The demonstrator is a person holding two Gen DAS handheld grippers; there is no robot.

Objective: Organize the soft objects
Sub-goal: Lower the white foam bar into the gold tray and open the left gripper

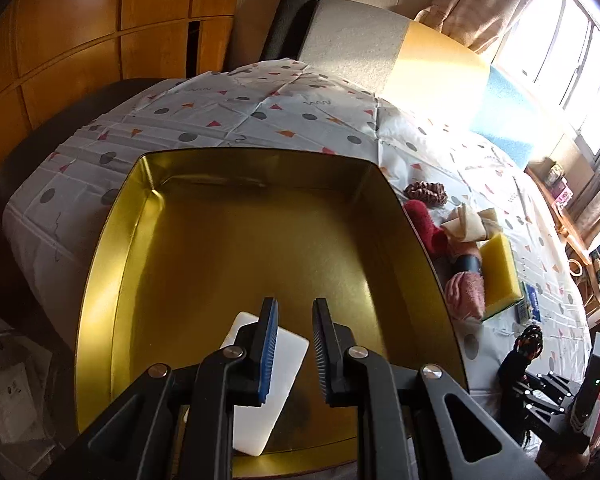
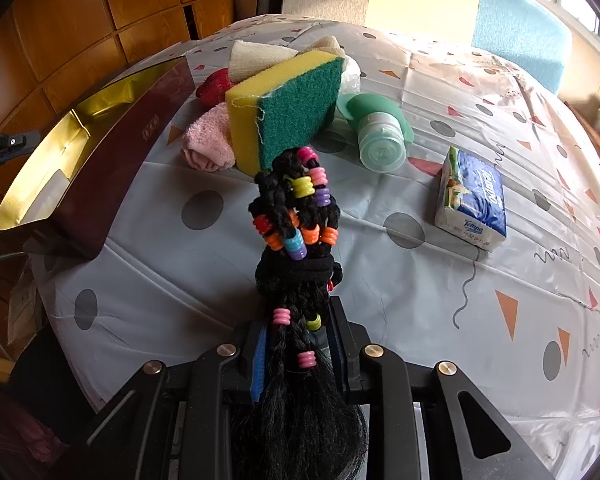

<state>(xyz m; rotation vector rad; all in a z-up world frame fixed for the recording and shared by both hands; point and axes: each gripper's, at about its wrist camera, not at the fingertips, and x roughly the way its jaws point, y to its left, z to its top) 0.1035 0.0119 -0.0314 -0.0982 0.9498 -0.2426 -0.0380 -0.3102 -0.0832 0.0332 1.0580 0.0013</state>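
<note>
The right hand-held gripper (image 2: 298, 354) is clamped on a black braid (image 2: 296, 216), a bundle of plaited hair strung with coloured beads (pink, yellow, orange, purple, blue) and bound by a black band; its loose end fans out over the gripper body. The braid hangs above the counter (image 2: 380, 280), which wears a white cloth printed with grey dots and orange and red triangles.

The left hand-held gripper (image 1: 296, 344) is nearly closed with nothing between its pads, poised over a gold-lined tin (image 1: 236, 240). A white block (image 1: 268, 392) lies in the tin's near corner, partly behind the left finger.

Just past the braid sits a heap: a yellow-and-green sponge (image 2: 284, 108) leaning on a pink cloth (image 2: 208, 140), a red cloth (image 2: 216, 86) and a beige cloth (image 2: 256, 58) behind. A green bottle (image 2: 376, 136) lies on its side beside the sponge. Towards the counter's right edge lies a tissue pack (image 2: 472, 200), marked "Tempo".
</note>
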